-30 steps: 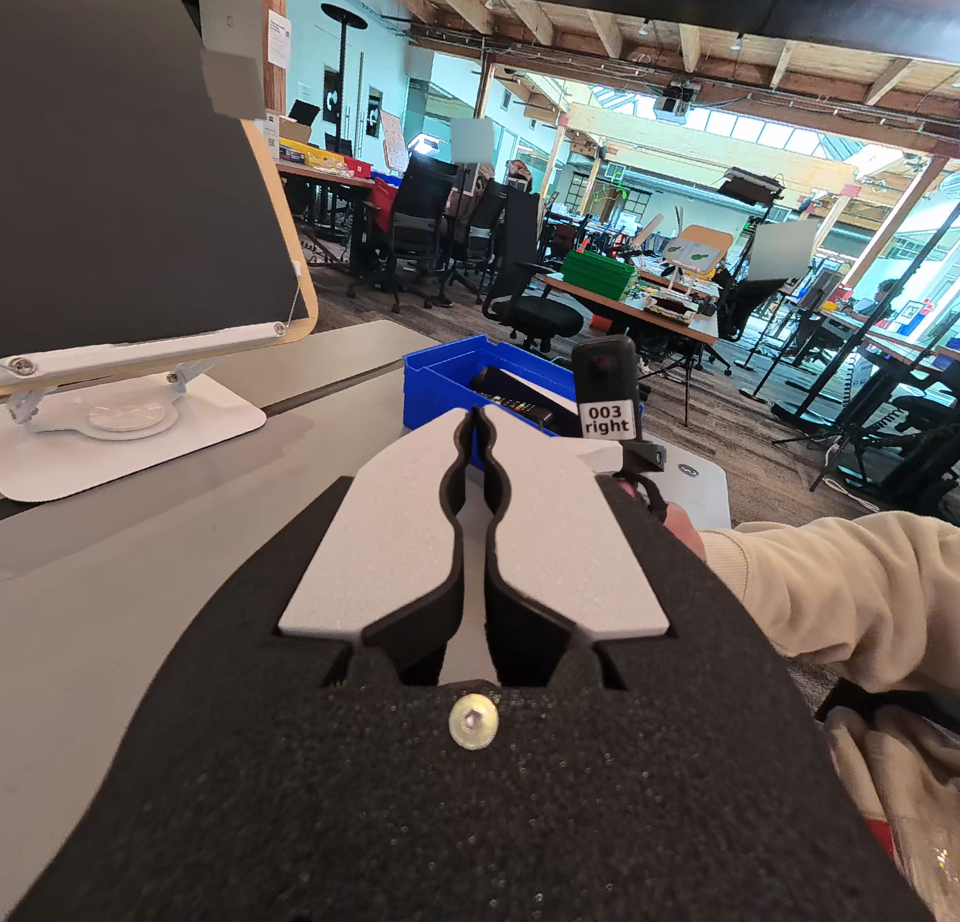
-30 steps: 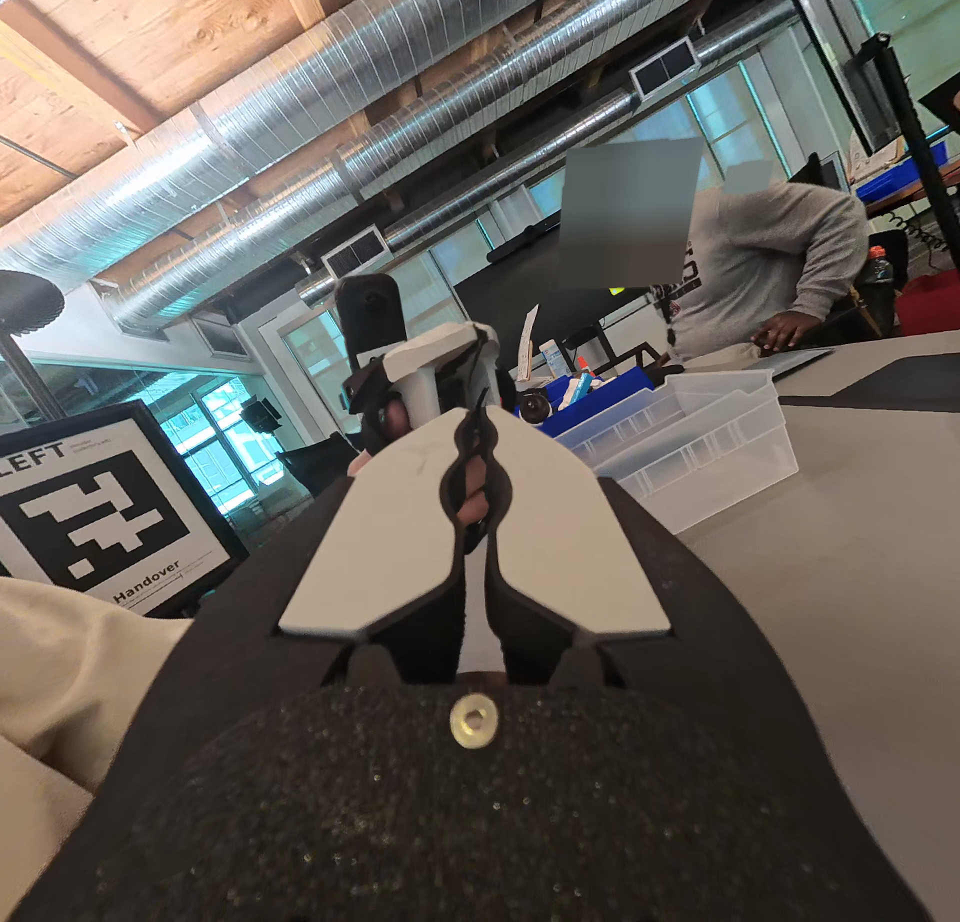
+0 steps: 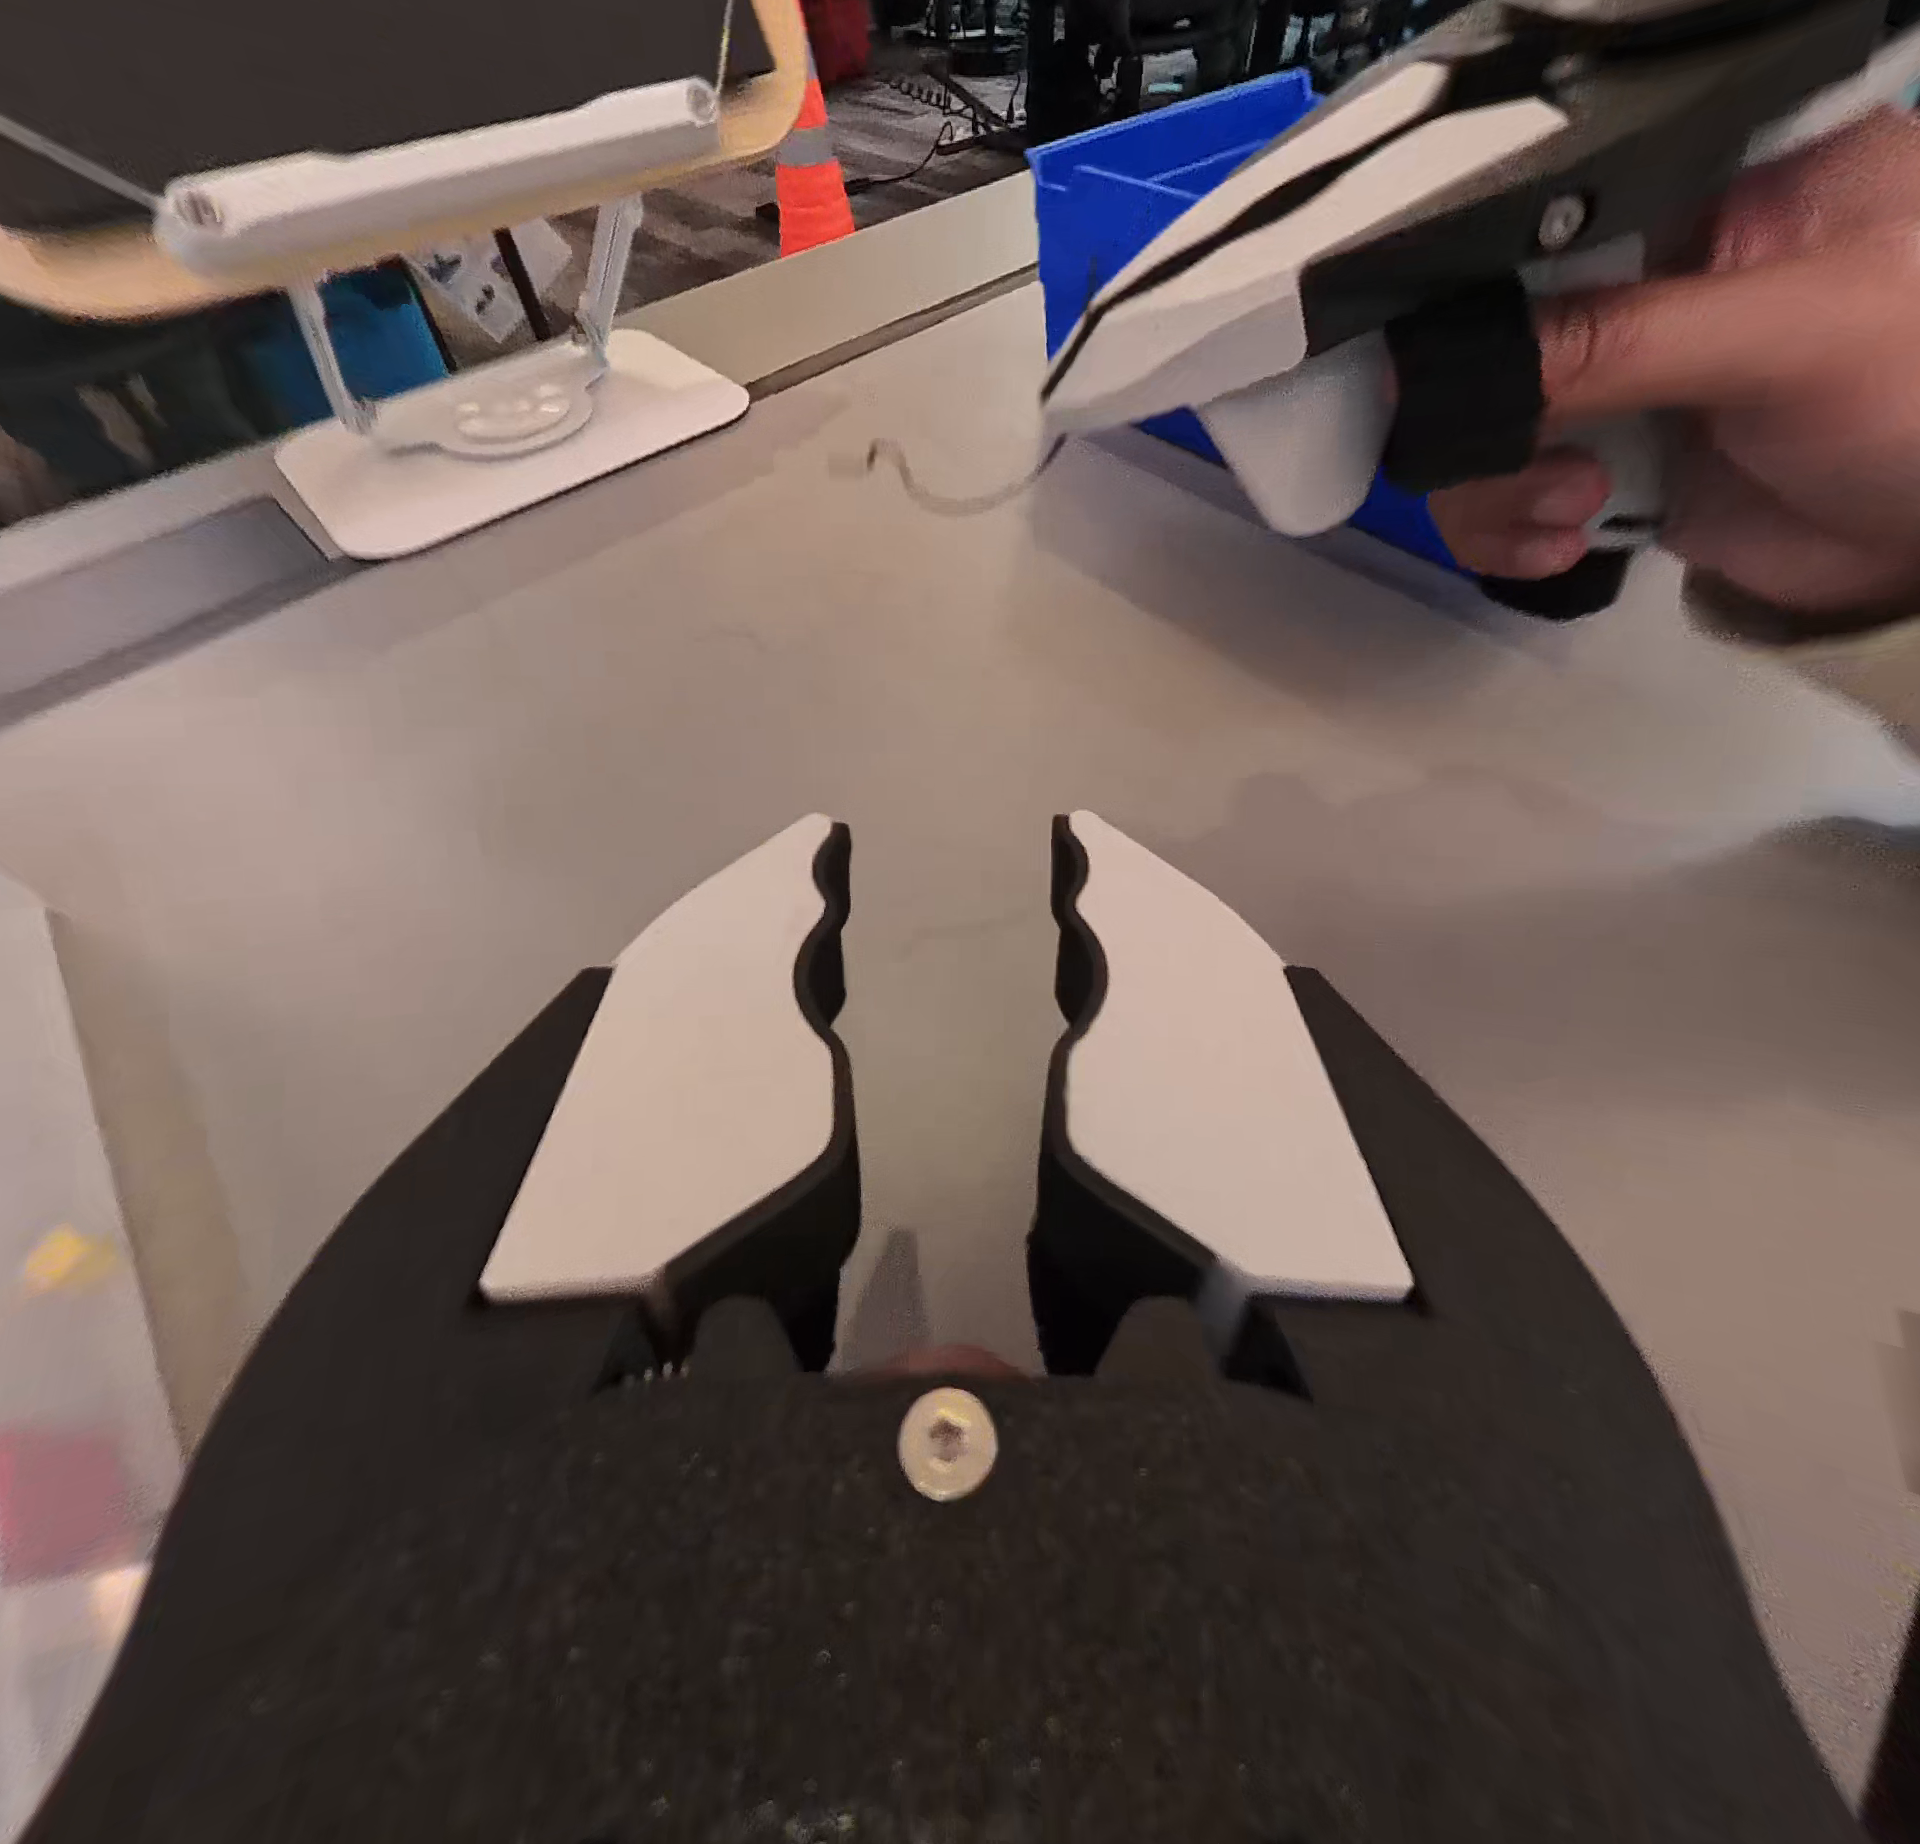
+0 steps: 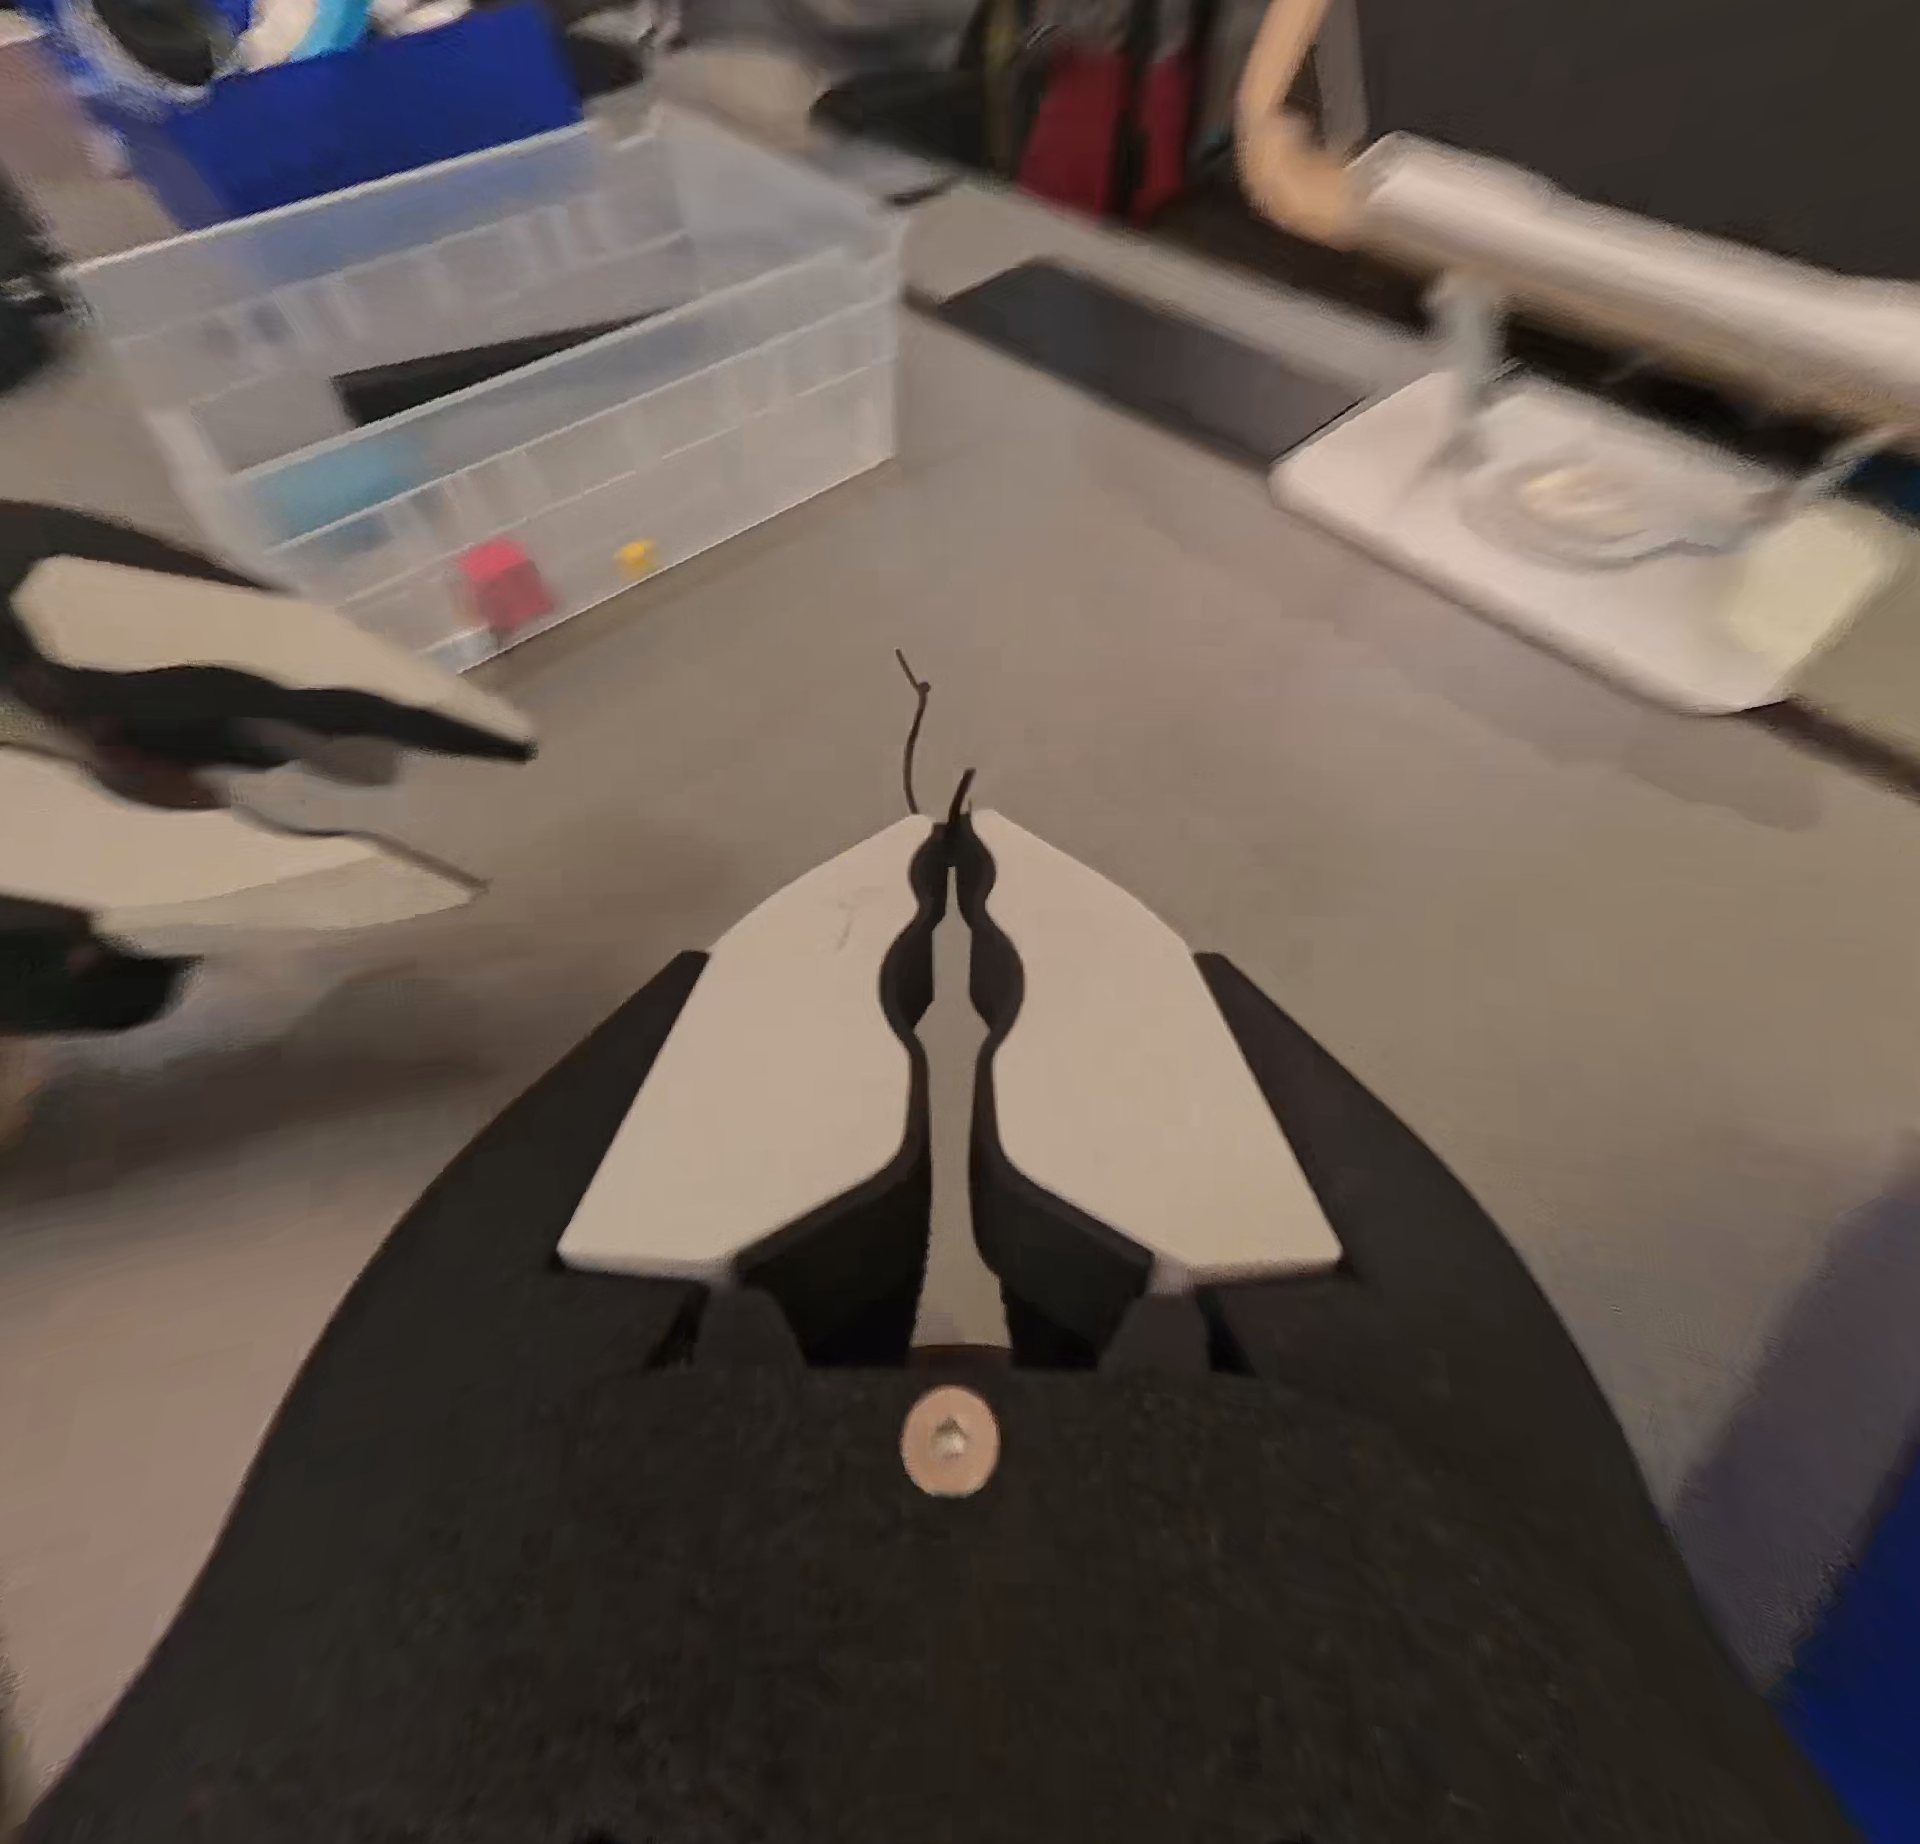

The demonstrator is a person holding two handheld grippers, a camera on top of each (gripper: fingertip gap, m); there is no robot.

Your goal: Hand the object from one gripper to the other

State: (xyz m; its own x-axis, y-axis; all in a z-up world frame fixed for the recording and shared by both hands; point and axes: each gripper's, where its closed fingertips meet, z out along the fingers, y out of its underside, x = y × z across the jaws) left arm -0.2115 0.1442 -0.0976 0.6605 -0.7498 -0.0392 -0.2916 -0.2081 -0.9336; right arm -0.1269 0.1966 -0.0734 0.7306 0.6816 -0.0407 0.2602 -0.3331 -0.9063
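1. Task's thing: a thin dark wire [image 4: 914,729], bent and kinked. It sticks out past the tips of the right gripper [image 4: 951,828] and hangs free above the grey table [image 4: 1299,859]. In left wrist view the same wire shows as a pale curl at the far tips, looping toward the left.
2. Right gripper: jaws pressed nearly together, pinching the wire at the very tip. Only a short end is caught; most of the wire is loose beyond.
3. Left gripper [image 3: 951,849]: jaws wide apart w/ nothing between them. It points across the table toward the wire and sits well apart from it. In right wrist view it appears blurred at the left, near the wire but not touching.
4. A person's hand [image 3: 1714,423] holds the right gripper's handle, far right in left wrist view.
5. Around: a blue bin [image 3: 1153,184] far right, behind the right gripper. A clear plastic organiser [image 4: 540,360] far left in right wrist view, w/ small red and yellow bits inside. A white stand [image 3: 509,444] carrying a dark board sits far left in left wrist view.
6. Step, as I judge it: pre-handover approach. Wire is w/ the right side, left side is open to receive.
7. Next move prob. calls for bringing the open left jaws around the free end of the wire and closing before the right lets go. Thin target, so alignment must be fine.
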